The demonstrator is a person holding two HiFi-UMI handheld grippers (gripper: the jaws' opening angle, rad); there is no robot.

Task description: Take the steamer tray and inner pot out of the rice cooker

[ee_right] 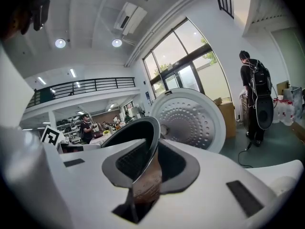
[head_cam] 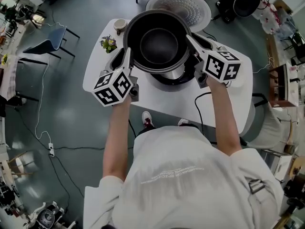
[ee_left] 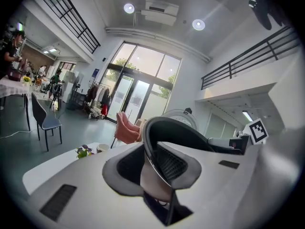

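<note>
The inner pot [head_cam: 158, 44], dark inside with a bare metal outer wall, hangs above the rice cooker's black body [head_cam: 174, 78], held by its rim on both sides. My left gripper [head_cam: 127, 56] is shut on the rim's left edge, and my right gripper [head_cam: 190, 41] is shut on the right edge. In the left gripper view the pot's rim [ee_left: 167, 128] runs between the pads of the left gripper [ee_left: 151, 168]. The right gripper view shows the rim [ee_right: 138, 128] clamped in the right gripper [ee_right: 145, 171], with the cooker's open lid [ee_right: 190, 120] behind.
The cooker stands on a white table [head_cam: 167, 101] with its perforated lid [head_cam: 183, 6] raised at the back. A small potted plant [head_cam: 108, 43] and a cup [head_cam: 120, 24] sit at the table's far left. A blue chair [head_cam: 50, 39] stands to the left, and cables lie on the floor.
</note>
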